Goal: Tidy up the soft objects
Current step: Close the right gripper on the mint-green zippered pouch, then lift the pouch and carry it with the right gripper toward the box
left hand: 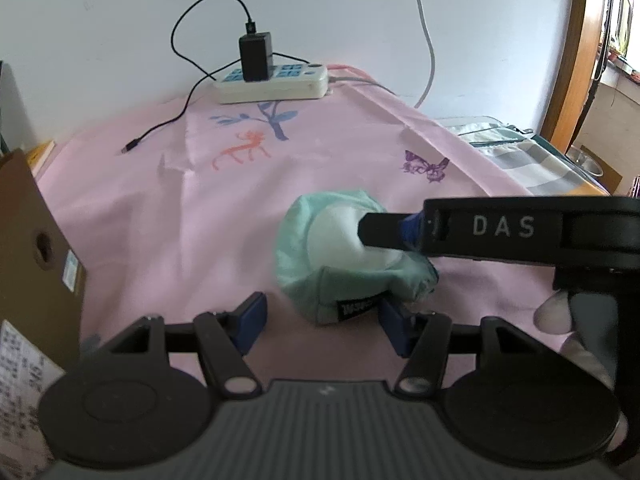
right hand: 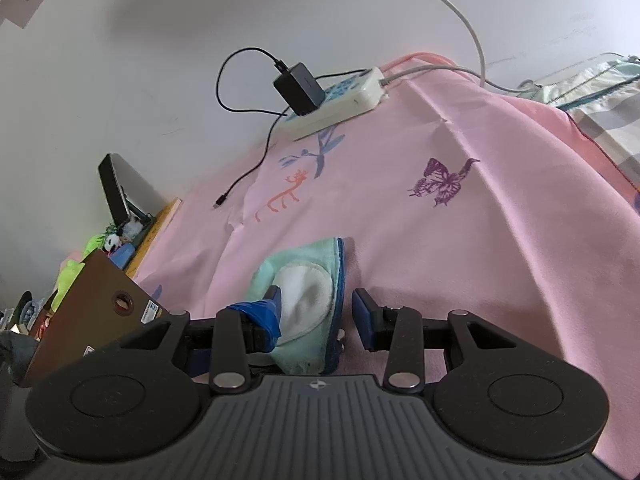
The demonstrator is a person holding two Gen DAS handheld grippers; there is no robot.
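Note:
A mint-green soft pouch with a white padded inside (left hand: pixel 340 256) lies on the pink cloth (left hand: pixel 200 208). My left gripper (left hand: pixel 322 320) is open just in front of it, its right pad touching the pouch's near corner by the black label. My right gripper comes in from the right, one black finger (left hand: pixel 384 232) pressed into the white padding. In the right wrist view the pouch (right hand: pixel 308 300) sits between my open right gripper's (right hand: pixel 316 312) blue pads, the left pad (right hand: pixel 264 316) inside the pouch and the right pad outside its blue-trimmed edge.
A white power strip (left hand: pixel 276 80) with a black charger and cable lies at the back by the wall. A brown cardboard box (left hand: pixel 36 248) stands at the left. Folded checked fabric and a clear bin (left hand: pixel 516 152) are at the right. Plush toys (right hand: pixel 108 244) sit beyond the box.

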